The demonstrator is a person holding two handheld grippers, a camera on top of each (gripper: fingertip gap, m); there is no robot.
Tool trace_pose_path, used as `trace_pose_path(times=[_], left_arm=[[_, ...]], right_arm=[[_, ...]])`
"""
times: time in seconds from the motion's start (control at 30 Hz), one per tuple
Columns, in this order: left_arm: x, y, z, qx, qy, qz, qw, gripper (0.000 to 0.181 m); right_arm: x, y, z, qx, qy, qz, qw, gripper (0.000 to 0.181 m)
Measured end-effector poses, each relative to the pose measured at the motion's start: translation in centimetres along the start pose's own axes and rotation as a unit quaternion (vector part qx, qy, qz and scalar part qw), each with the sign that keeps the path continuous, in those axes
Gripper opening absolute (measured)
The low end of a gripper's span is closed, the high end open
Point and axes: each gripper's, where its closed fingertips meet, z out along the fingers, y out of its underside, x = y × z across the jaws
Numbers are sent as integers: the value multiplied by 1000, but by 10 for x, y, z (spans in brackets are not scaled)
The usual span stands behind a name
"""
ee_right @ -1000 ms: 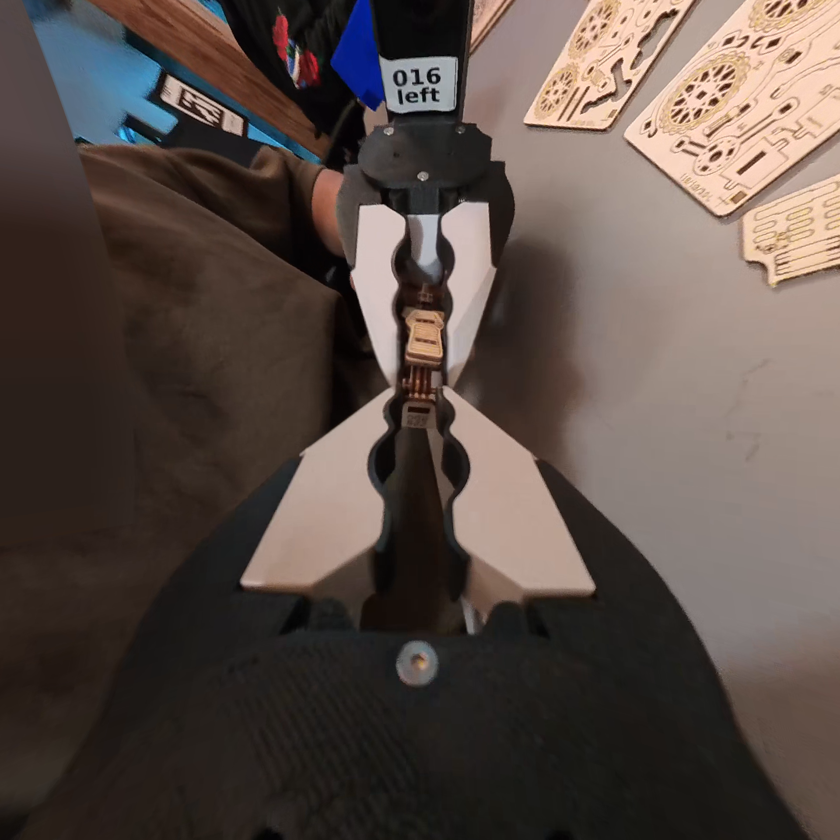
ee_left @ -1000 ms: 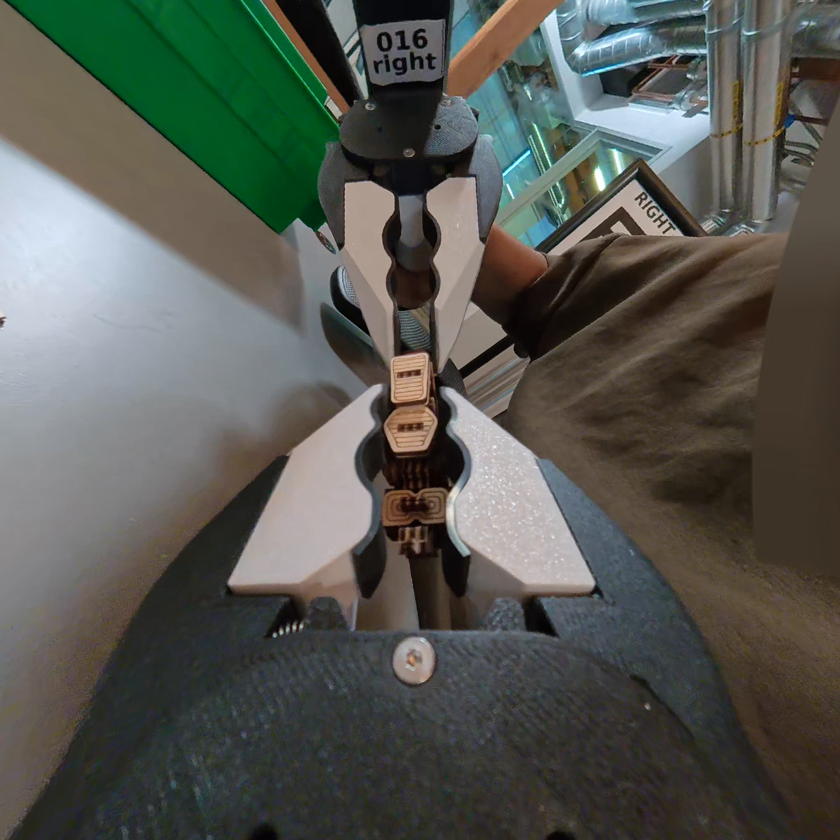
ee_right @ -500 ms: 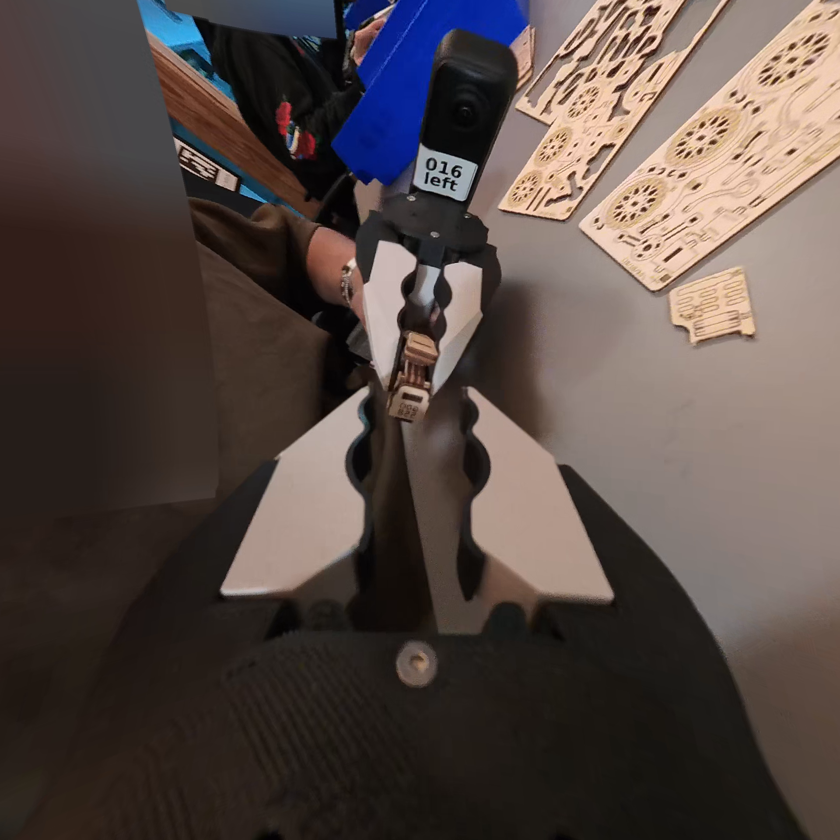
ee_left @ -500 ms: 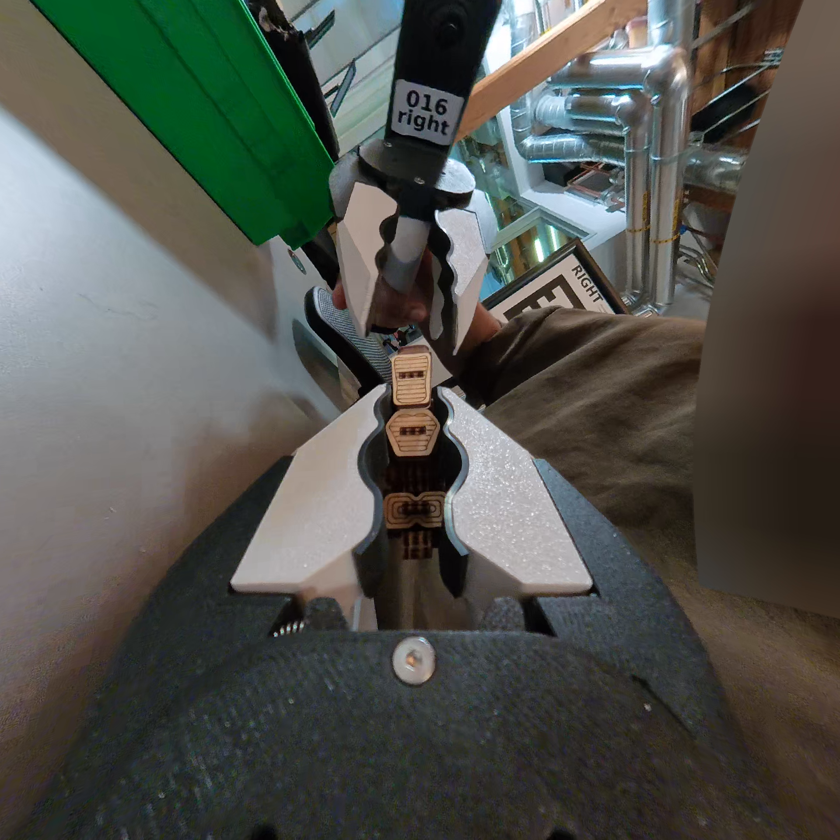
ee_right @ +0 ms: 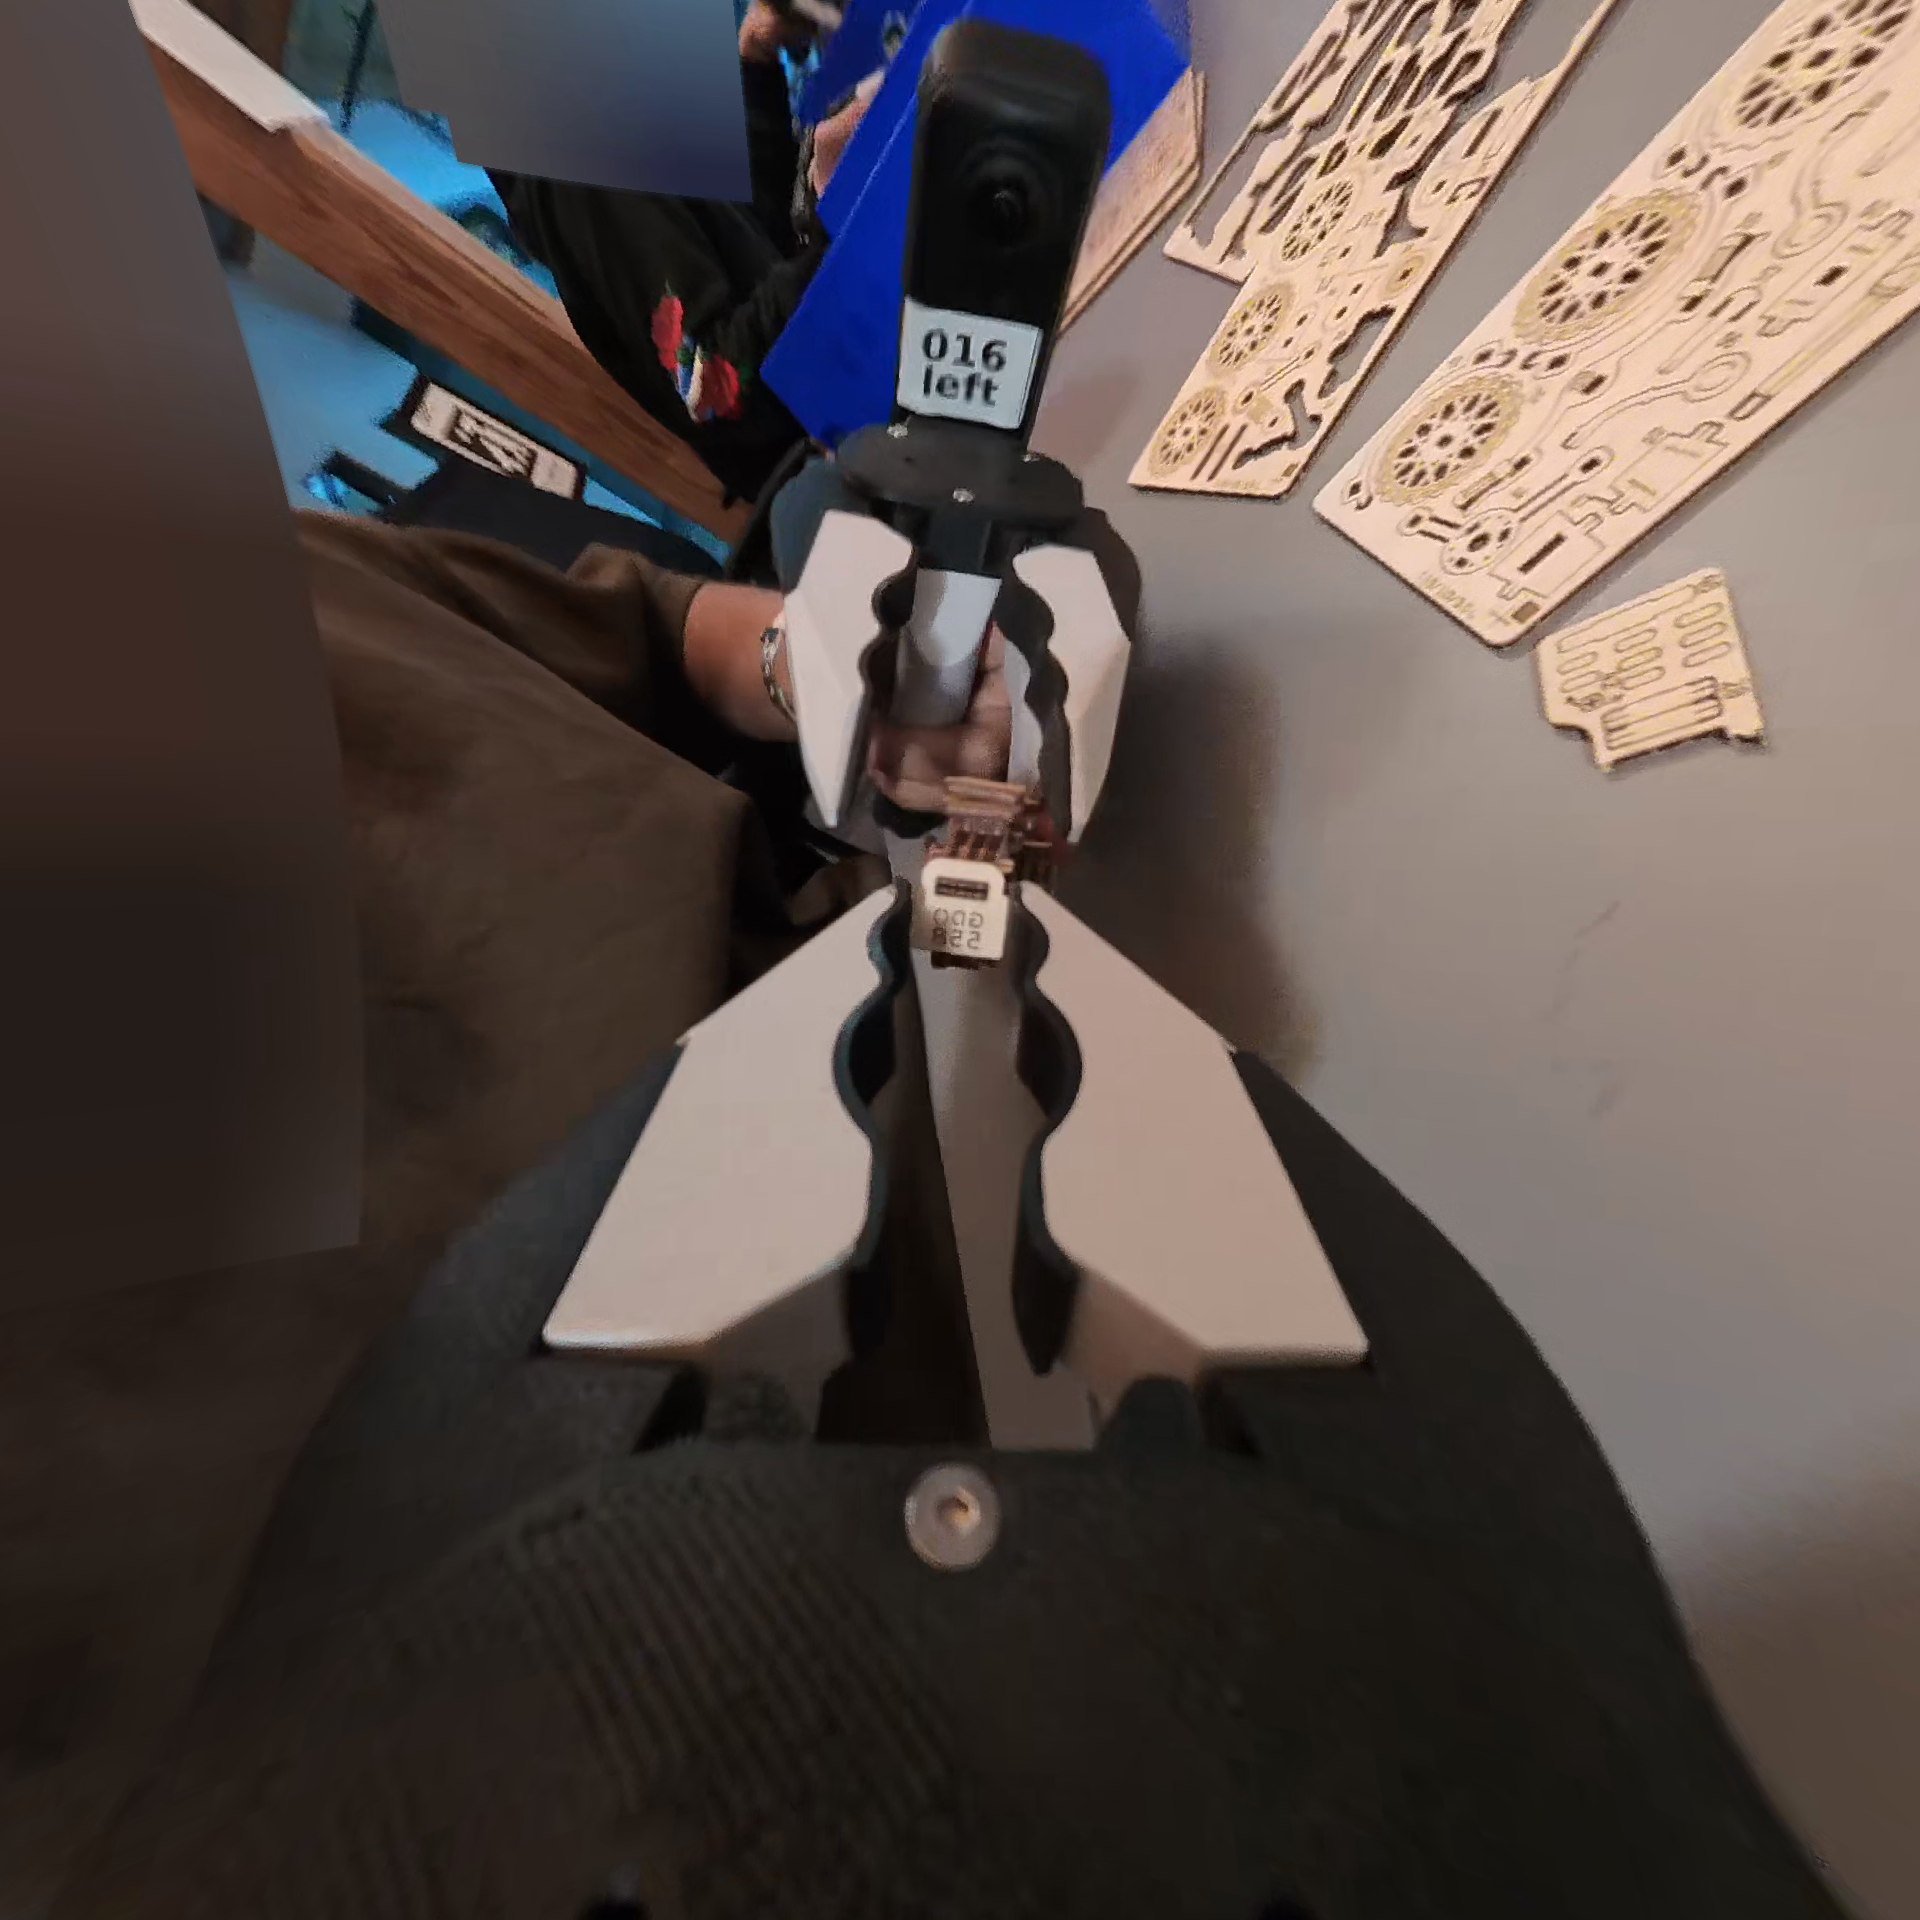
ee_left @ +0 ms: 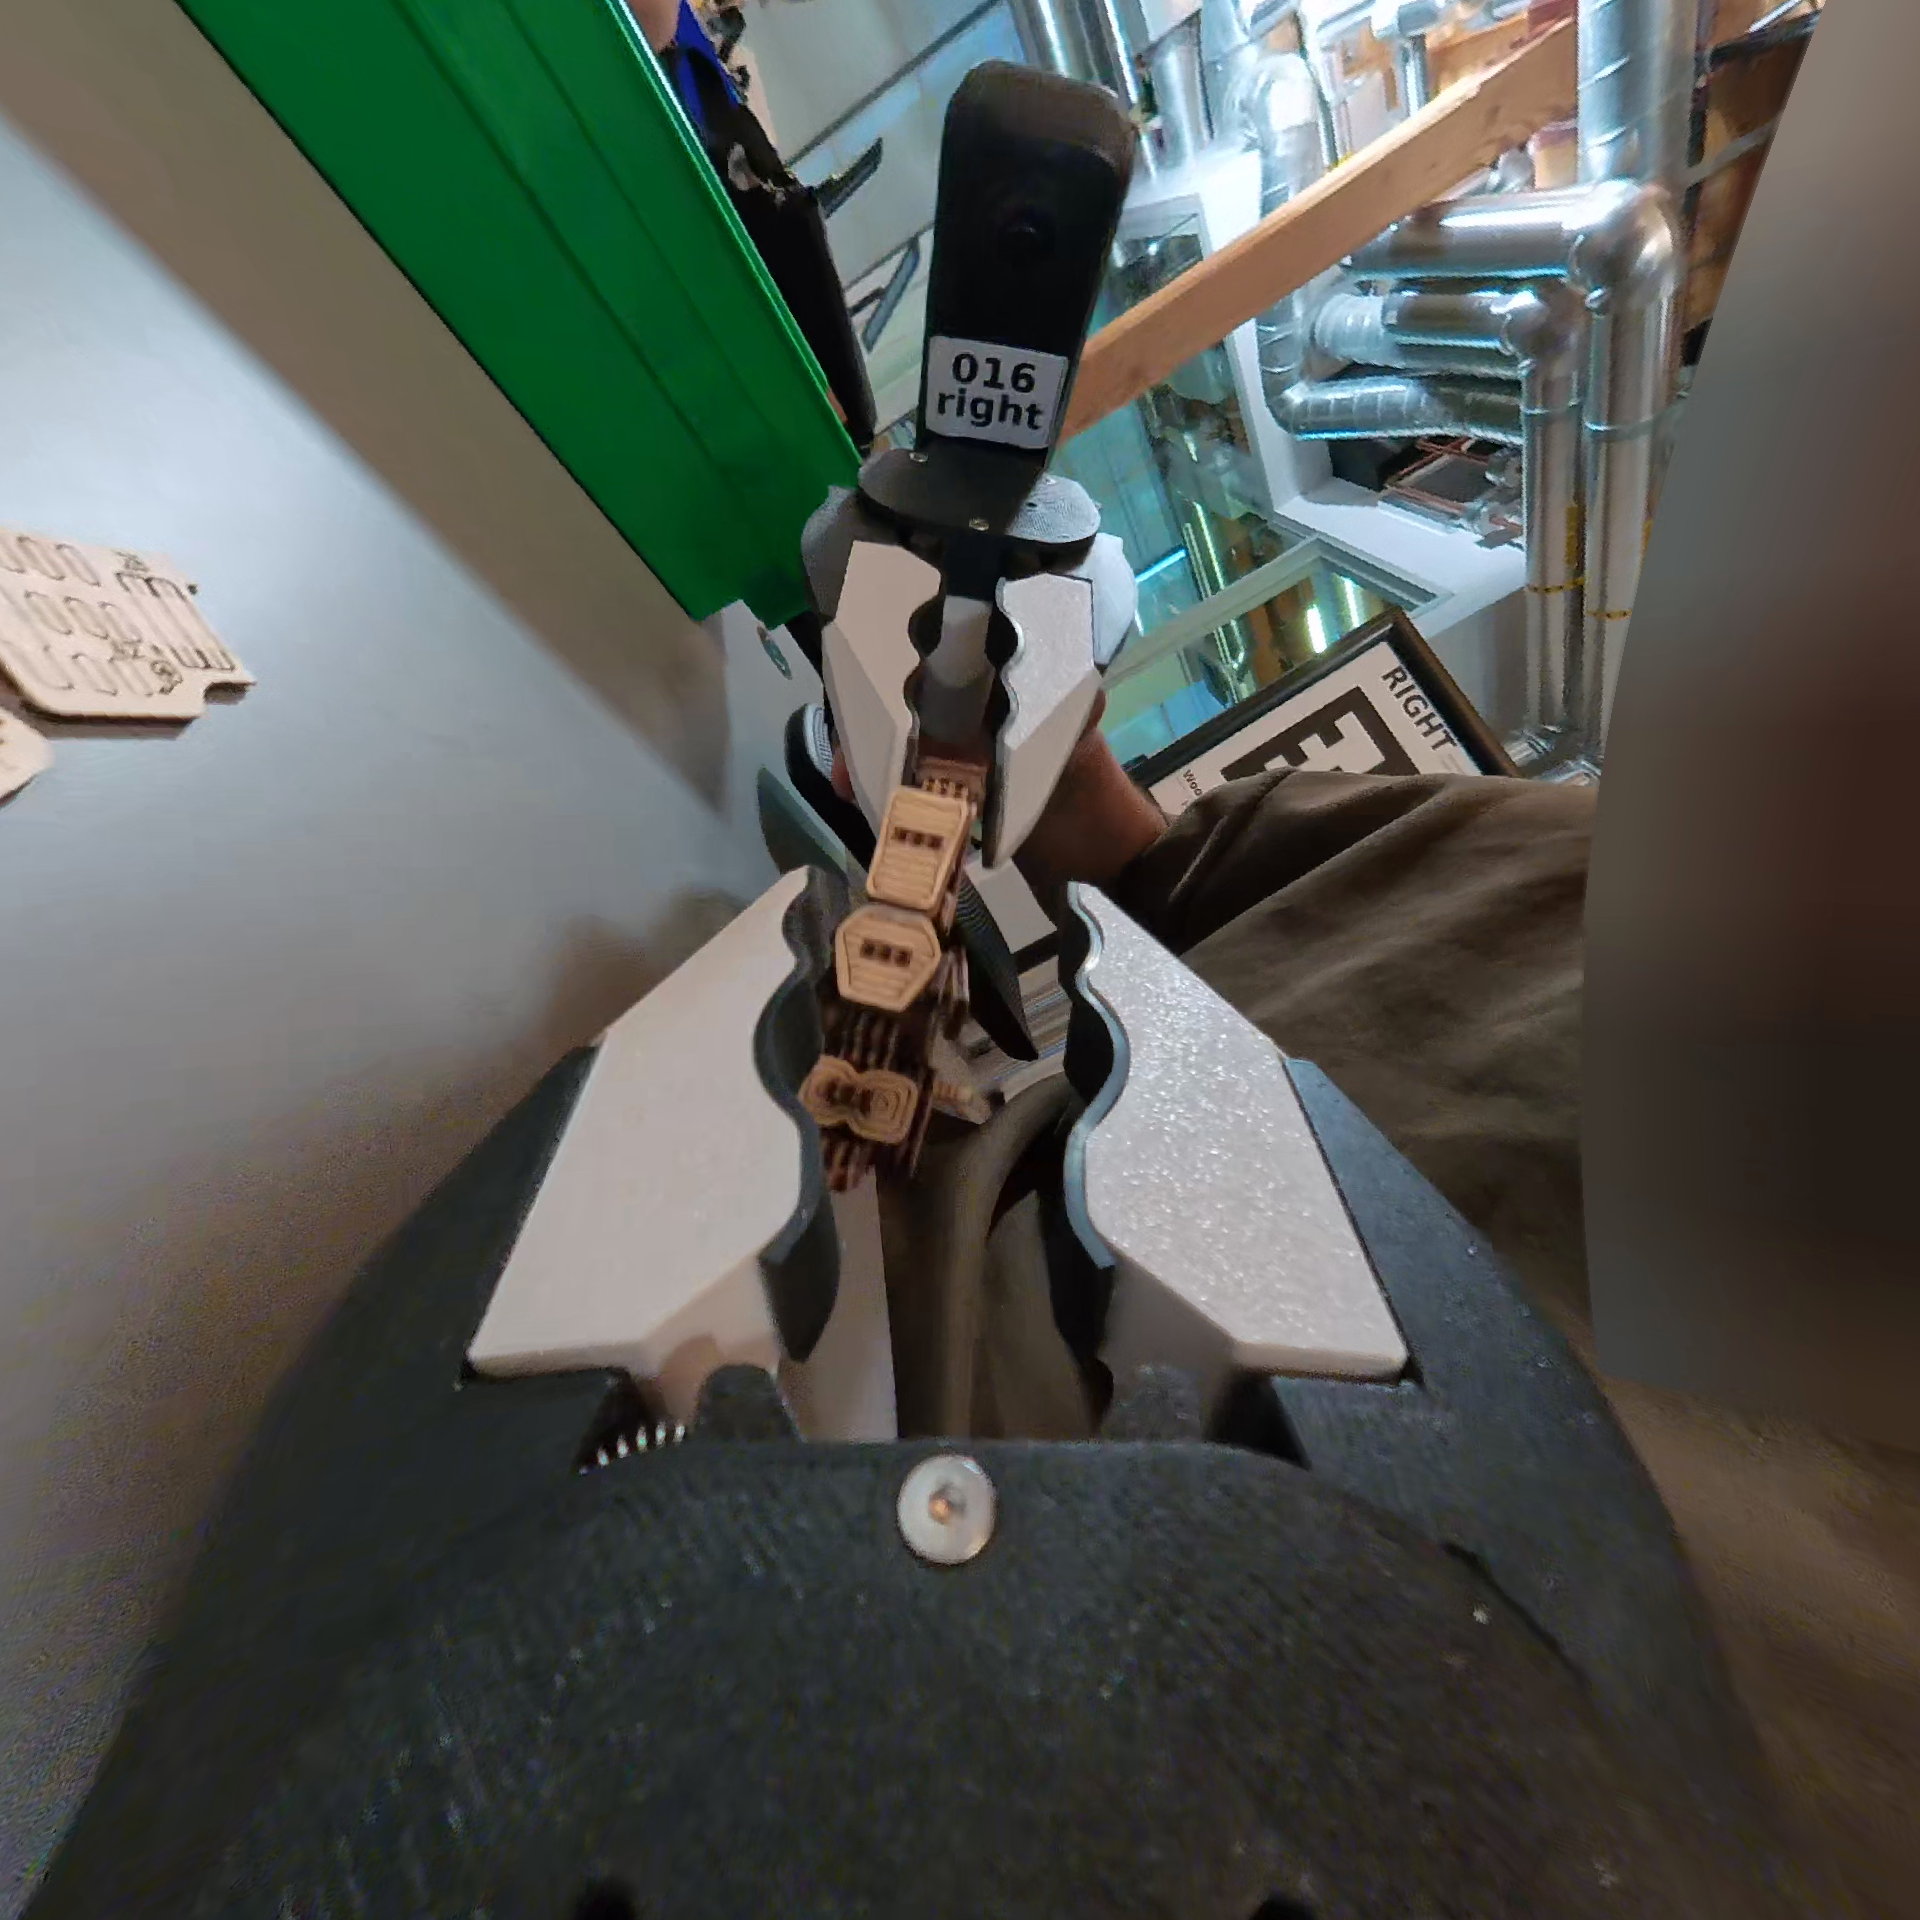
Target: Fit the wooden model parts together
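A small wooden assembly [ee_left: 883,956] of stacked laser-cut pieces with light tan end plates hangs in the air between my two grippers. My left gripper [ee_left: 940,894] is open, and the assembly leans against the inner side of its left finger. My right gripper [ee_right: 961,904] is shut on the far end of the assembly [ee_right: 961,914]. The right gripper also shows in the left wrist view [ee_left: 951,831], facing me. The left gripper shows in the right wrist view [ee_right: 956,826] with its jaws spread wide.
Several laser-cut wooden part sheets [ee_right: 1558,343] lie on the grey table [ee_right: 1455,1039], with a small sheet [ee_right: 1652,675] beside them, also seen in the left wrist view [ee_left: 104,634]. A green bin [ee_left: 582,260] and a blue bin [ee_right: 862,260] stand behind. An olive sleeve [ee_left: 1403,987] is close. Left and right tips are no more than a few centimetres apart.
My right gripper opened and pulled back, then came in again and shut on the assembly's far end. My left gripper, shut on the assembly before, has opened.
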Motion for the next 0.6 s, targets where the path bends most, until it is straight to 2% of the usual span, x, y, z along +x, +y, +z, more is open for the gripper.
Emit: trace_pose_path(times=[0.17,0.33,0.6], left_arm=[[-4,10,0,8,-17,-23,1000,43],[-6,4,-3,22,-13,-33,999,28],[1,0,-5,29,22,-44,998,22]], right_arm=[[4,-4,-1,40,-42,33,998,15],[3,-10,0,62,-70,32,995,15],[-3,-16,-1,104,-124,44,986,16]])
